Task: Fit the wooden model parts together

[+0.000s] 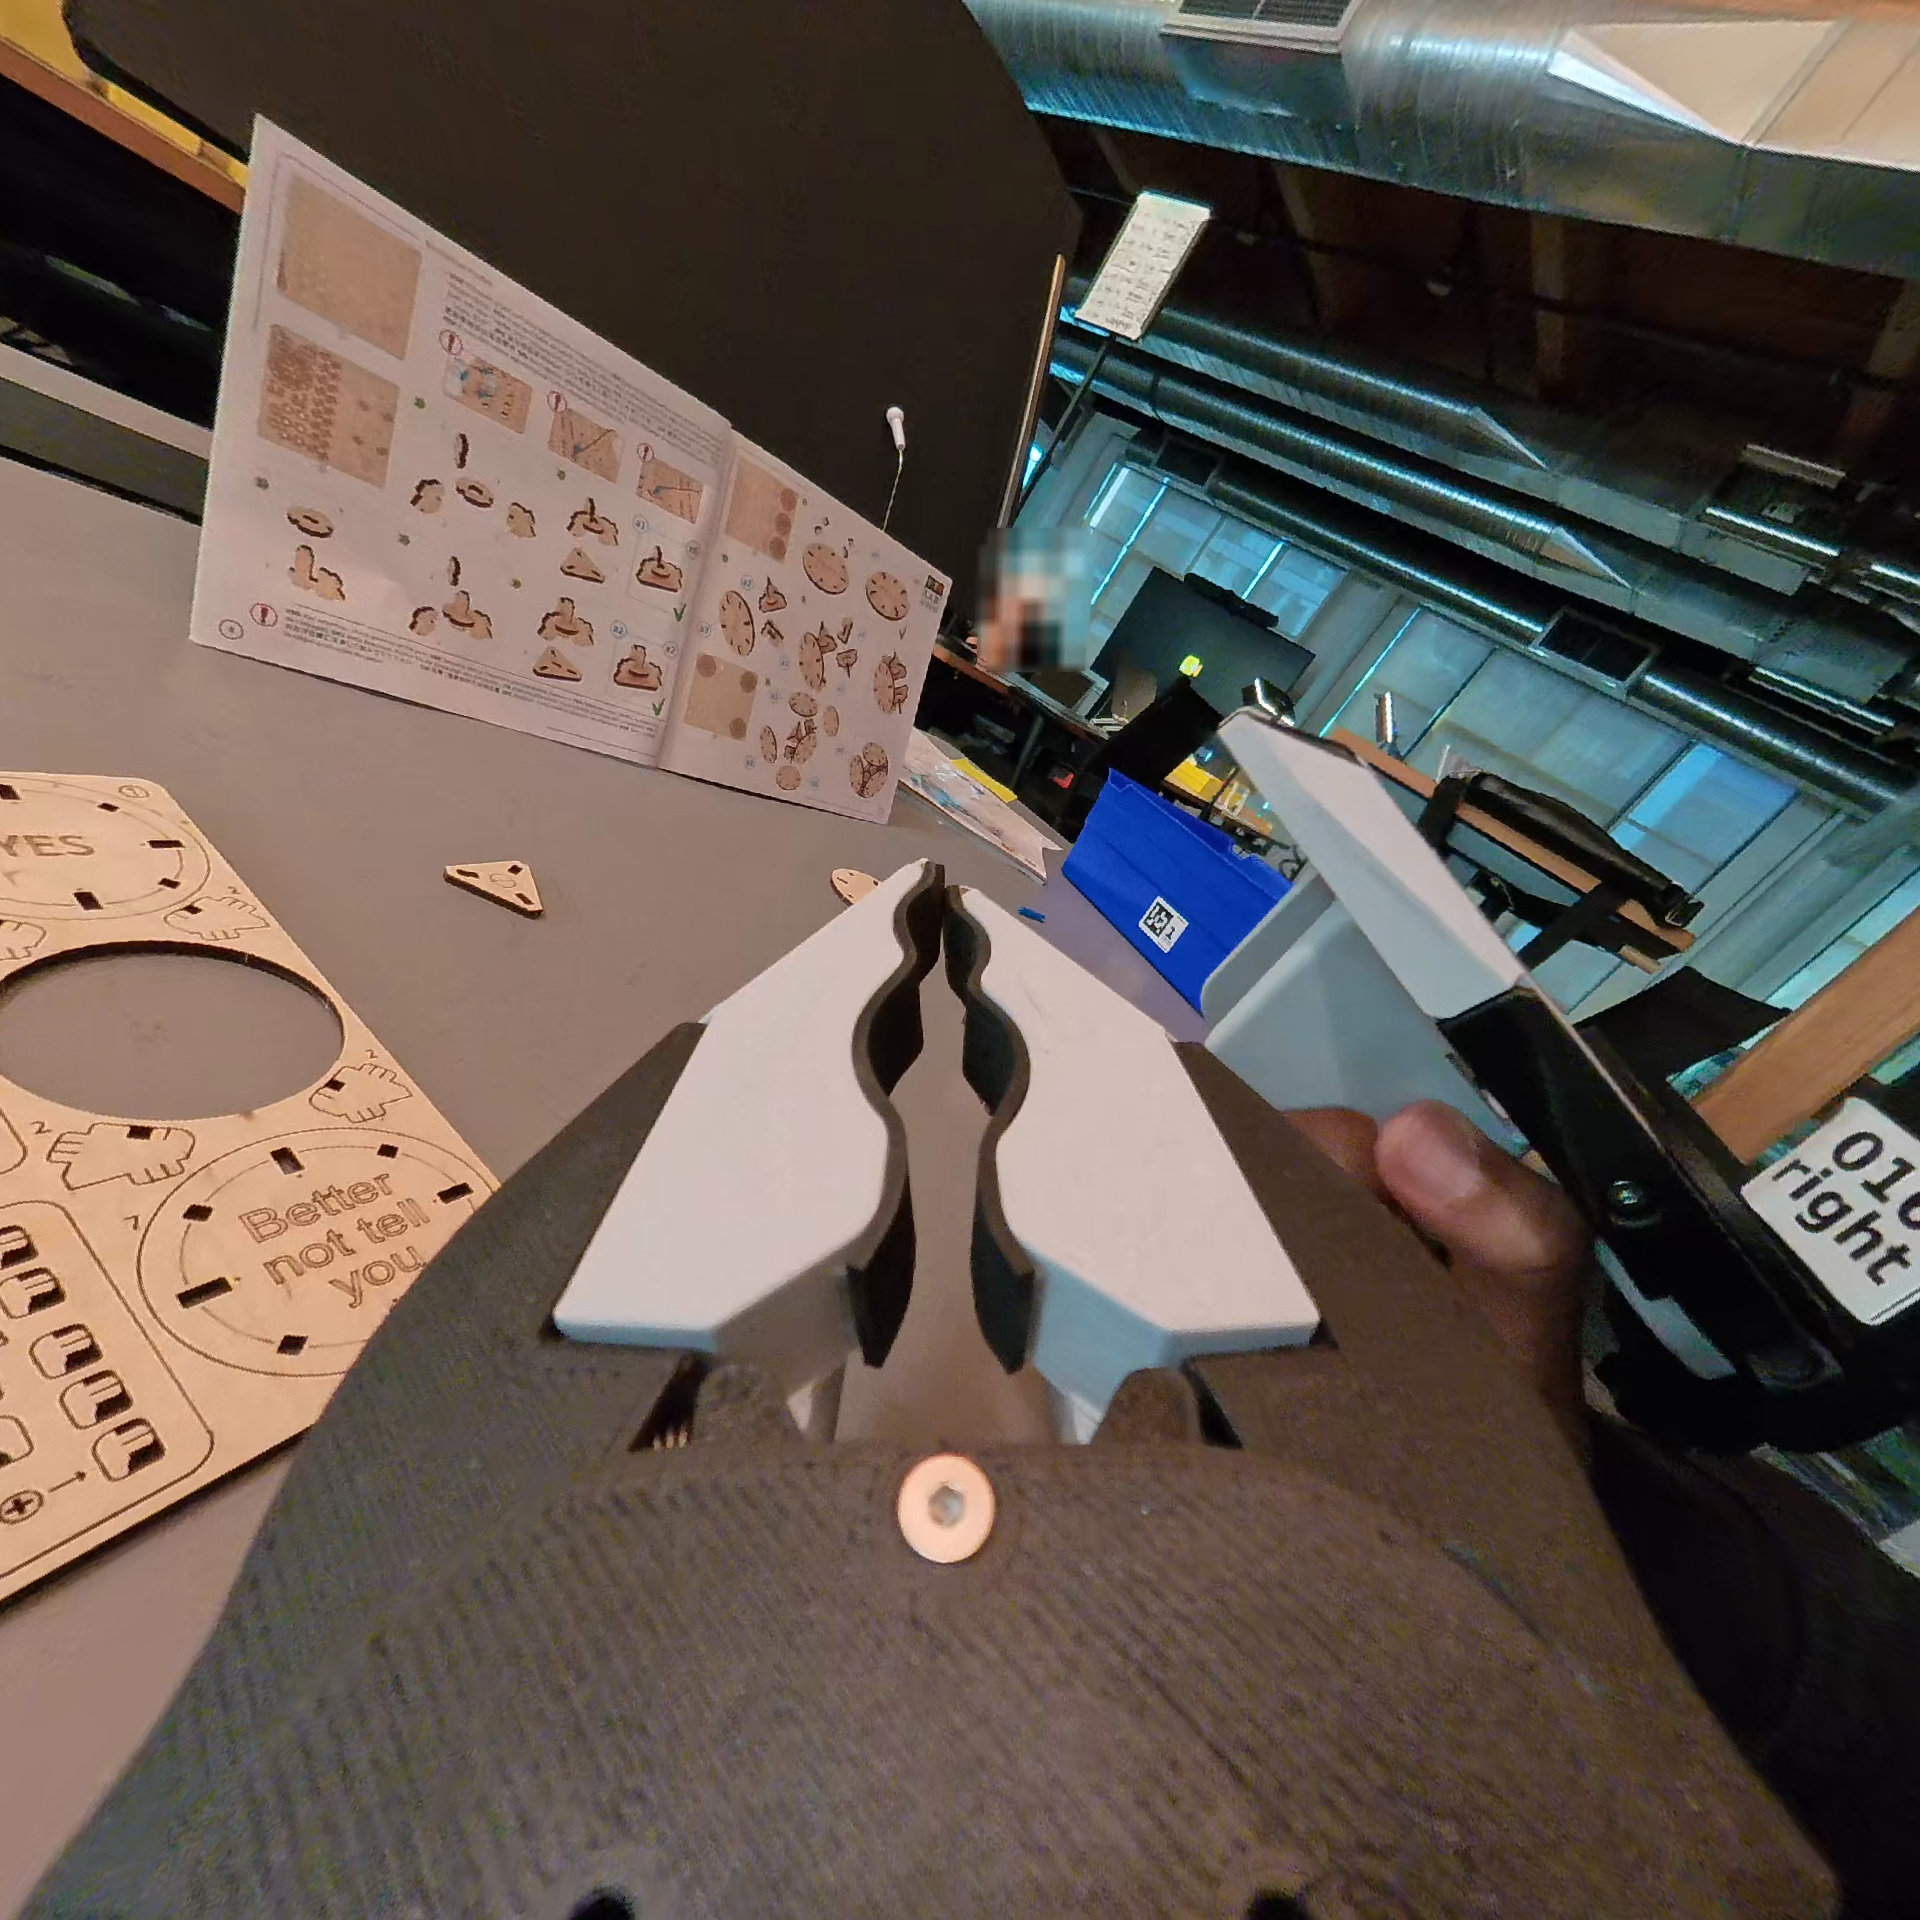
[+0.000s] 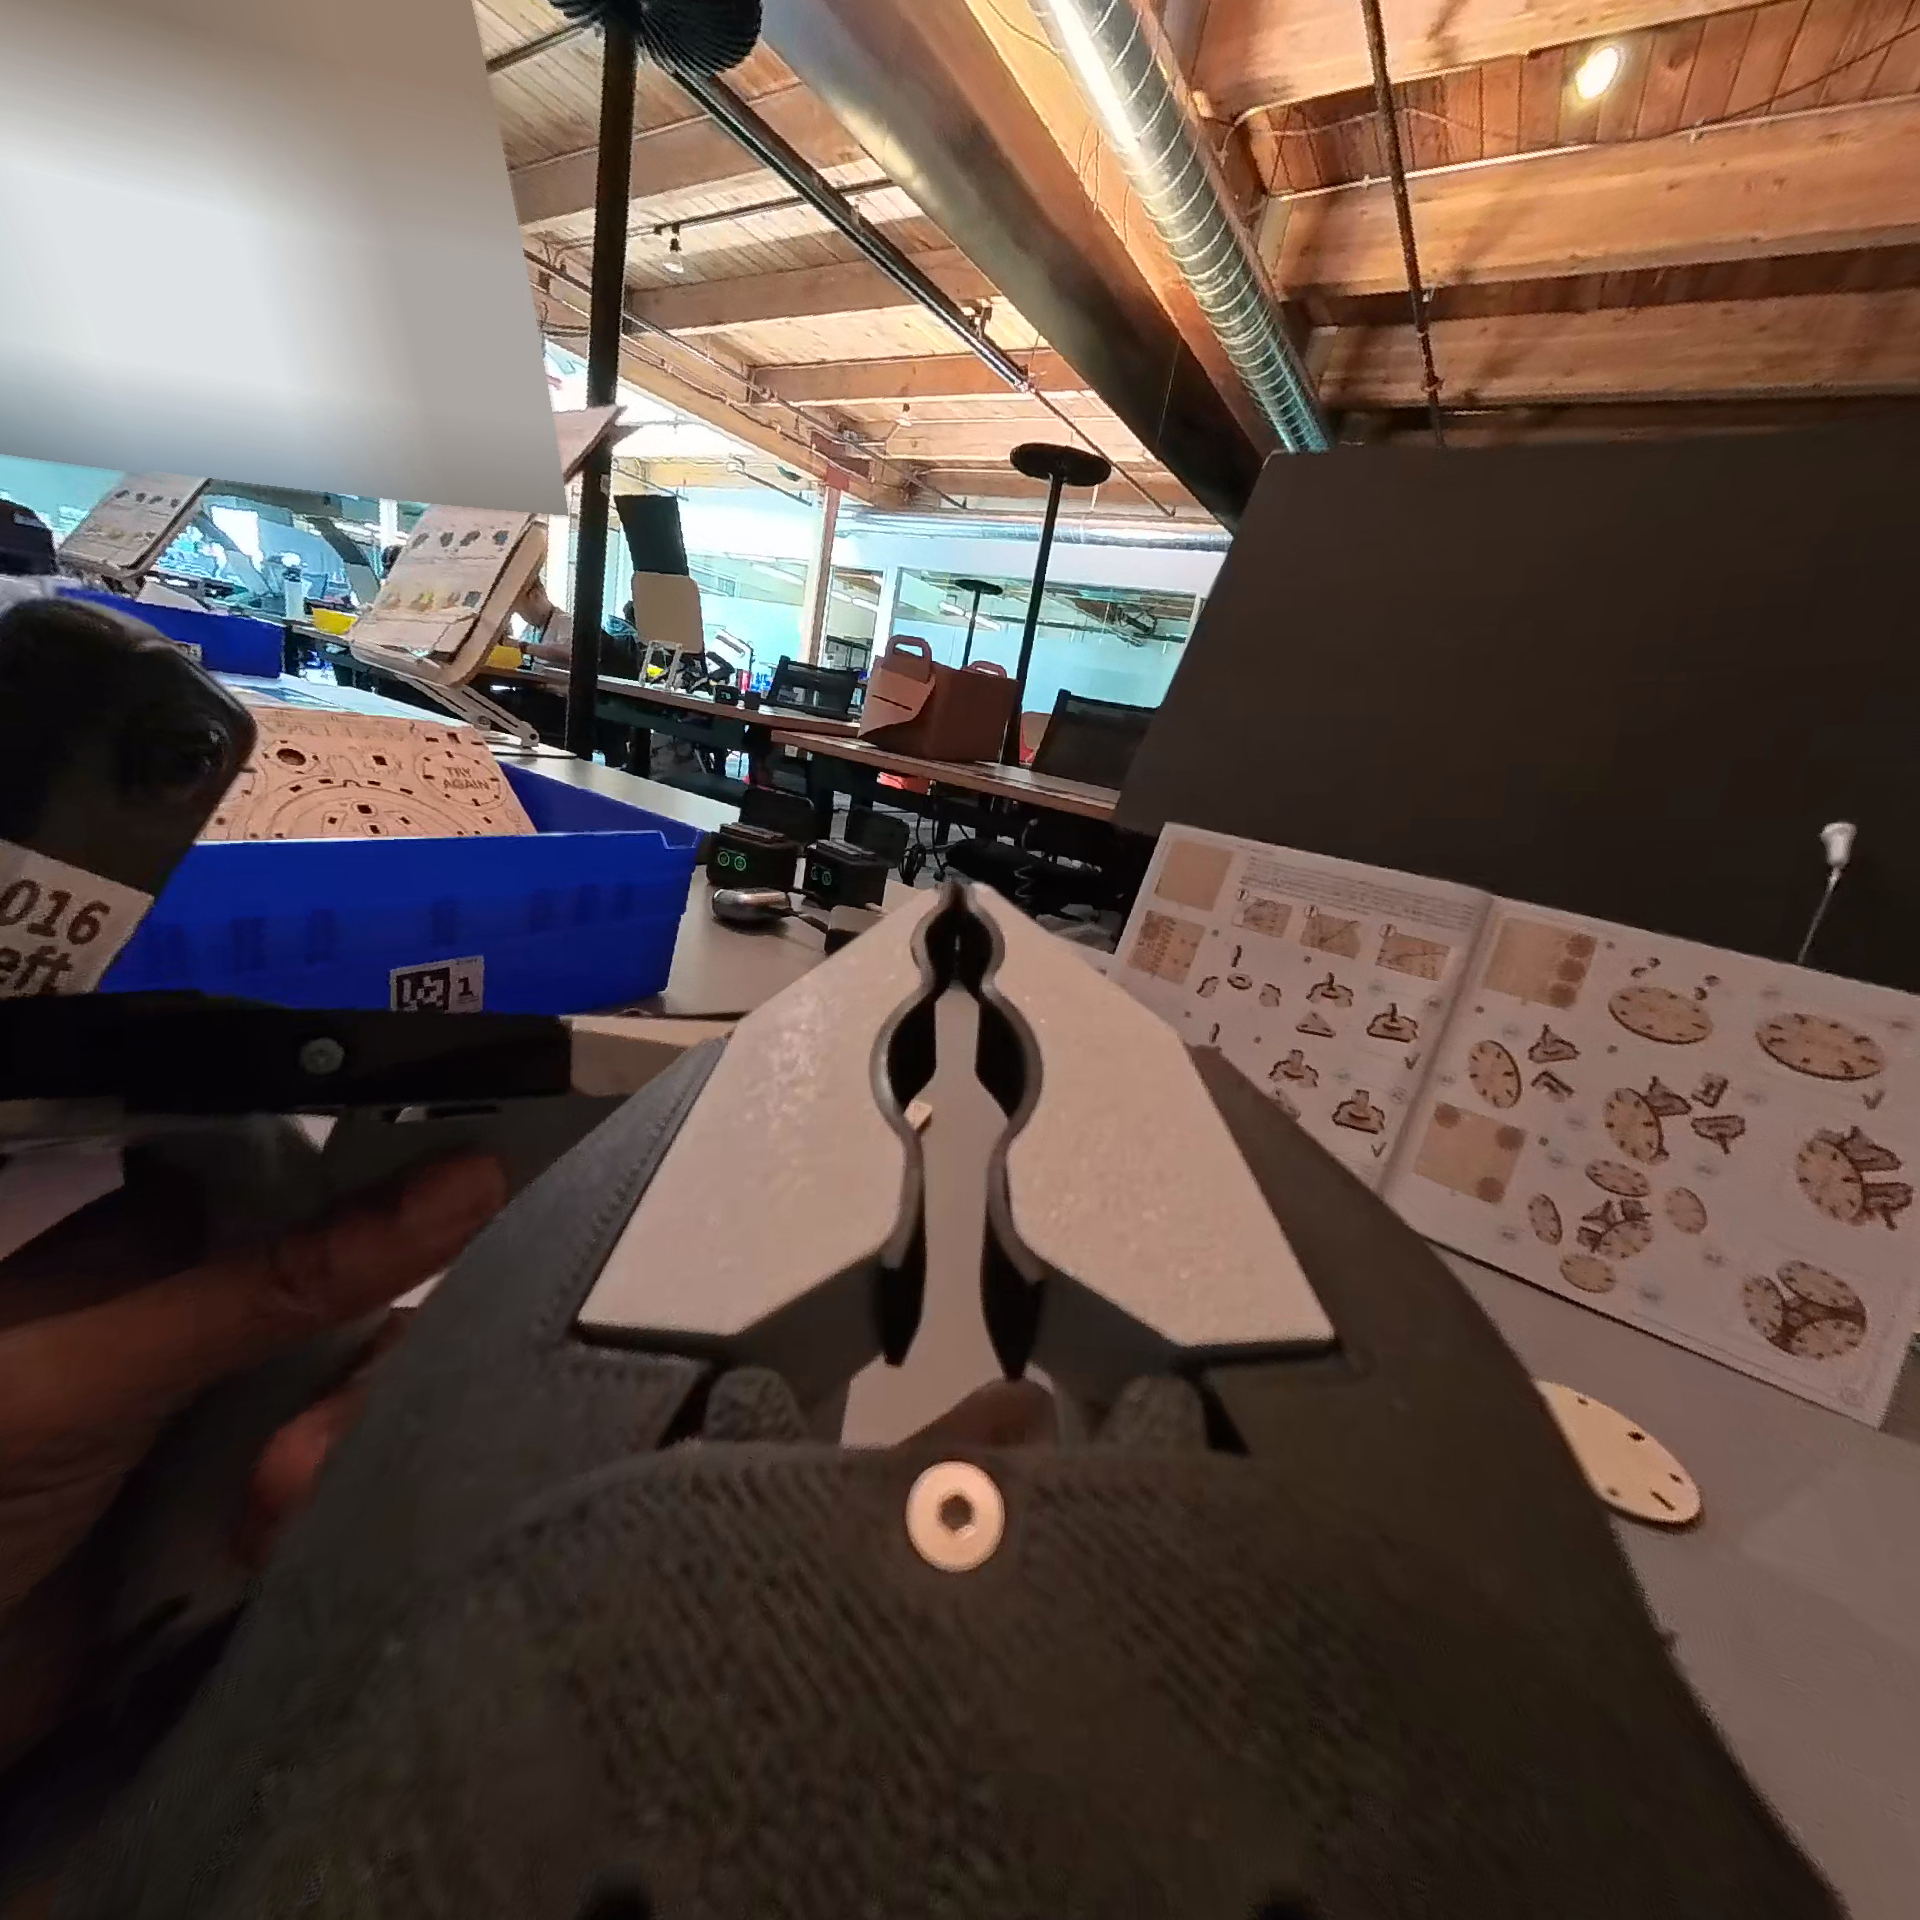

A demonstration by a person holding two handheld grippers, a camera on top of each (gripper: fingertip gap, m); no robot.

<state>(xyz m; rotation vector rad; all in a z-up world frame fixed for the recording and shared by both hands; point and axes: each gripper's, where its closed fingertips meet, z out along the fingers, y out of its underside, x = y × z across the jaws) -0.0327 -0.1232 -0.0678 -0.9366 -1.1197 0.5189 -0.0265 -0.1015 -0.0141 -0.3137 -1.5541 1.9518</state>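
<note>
Holding both grippers low over the grey counter (image 1: pixel 436 997), I see the left gripper (image 1: pixel 943 896) with its fingers (image 1: pixel 831 1039) together at the tips and nothing between them. The right gripper (image 2: pixel 958 914) shows the same: fingers (image 2: pixel 1101 1091) closed, tips meeting, nothing clamped.

From the left wrist view, a small wooden triangle piece (image 1: pixel 497 885) lies at about 10 o'clock of the fingertips, apart from them. A rounded wooden piece (image 1: pixel 854 885) sits just beside the left tip, partly hidden by it. The laser-cut plywood sheet (image 1: pixel 208 1143) lies at 9 o'clock, and the open instruction booklet (image 1: pixel 468 499) leans against the black backboard (image 1: pixel 675 208) at 11 o'clock. A blue bin (image 1: pixel 1164 883) stands at 2 o'clock.

In the right wrist view an oval wooden piece (image 2: pixel 1621 1465) lies at 4 o'clock, near the gripper body.

My worry: the two grippers sit close together, so a careless swing could knock them into each other. Closed tips sweeping low could also skid the loose pieces away or nudge the propped booklet flat.
</note>
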